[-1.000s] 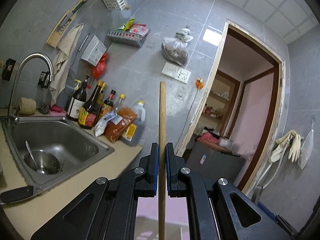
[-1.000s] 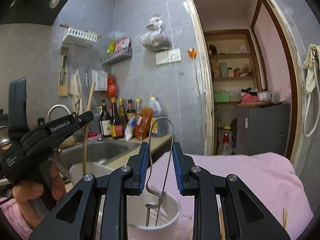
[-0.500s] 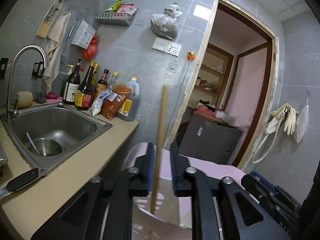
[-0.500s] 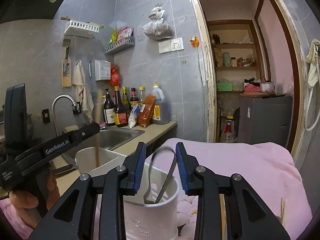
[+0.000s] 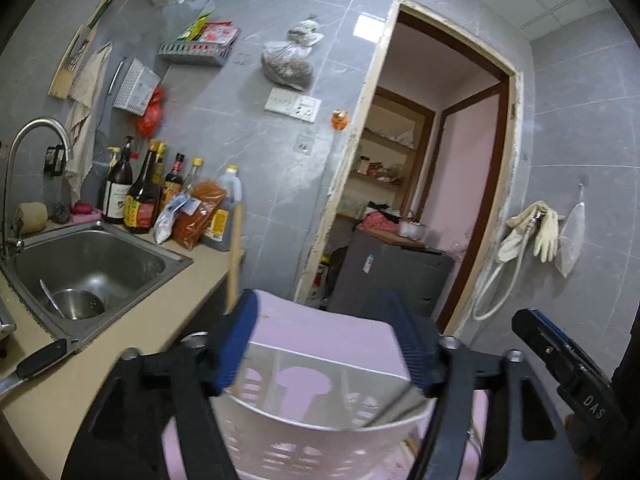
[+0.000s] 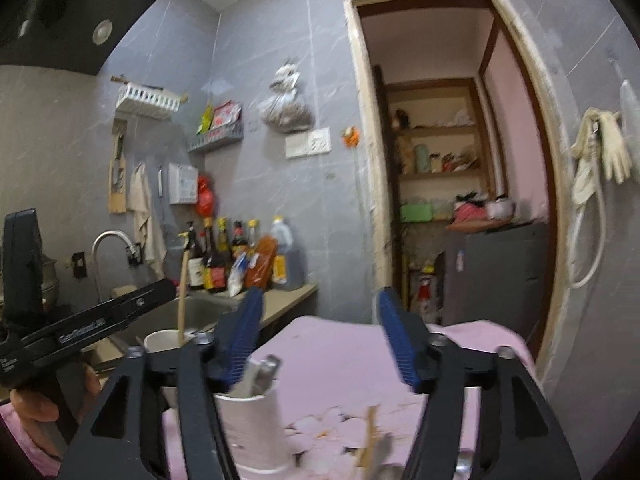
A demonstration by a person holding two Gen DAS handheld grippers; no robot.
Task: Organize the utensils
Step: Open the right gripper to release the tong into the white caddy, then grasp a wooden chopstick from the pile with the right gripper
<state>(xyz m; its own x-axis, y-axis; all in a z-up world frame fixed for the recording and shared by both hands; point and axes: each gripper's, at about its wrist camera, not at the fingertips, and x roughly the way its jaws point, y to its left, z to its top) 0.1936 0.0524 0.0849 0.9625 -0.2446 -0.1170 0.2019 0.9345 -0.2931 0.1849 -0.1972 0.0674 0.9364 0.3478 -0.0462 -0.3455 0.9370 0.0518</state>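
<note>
My left gripper (image 5: 326, 344) is open and empty above a white slotted utensil holder (image 5: 320, 432). A wooden stick (image 5: 234, 256) stands upright beside its left pad; in the right wrist view the stick (image 6: 182, 300) rests in a white cup (image 6: 160, 338). My right gripper (image 6: 320, 344) is open and empty above a second white holder (image 6: 256, 428). A metal utensil (image 6: 264, 372) sticks out of that holder. Both holders stand on a pink cloth (image 6: 340, 360). Another wooden utensil (image 6: 370, 436) lies on the cloth.
A steel sink (image 5: 88, 268) with a bowl and spoon is at the left. Sauce bottles (image 5: 140, 196) line the wall behind it. A black-handled knife (image 5: 36, 360) lies on the beige counter (image 5: 132, 328). An open doorway (image 5: 420, 200) is behind.
Both grippers opened. The left let go of the wooden stick, which now stands in the cup. The right let go of the metal utensil, which dropped into its holder.
</note>
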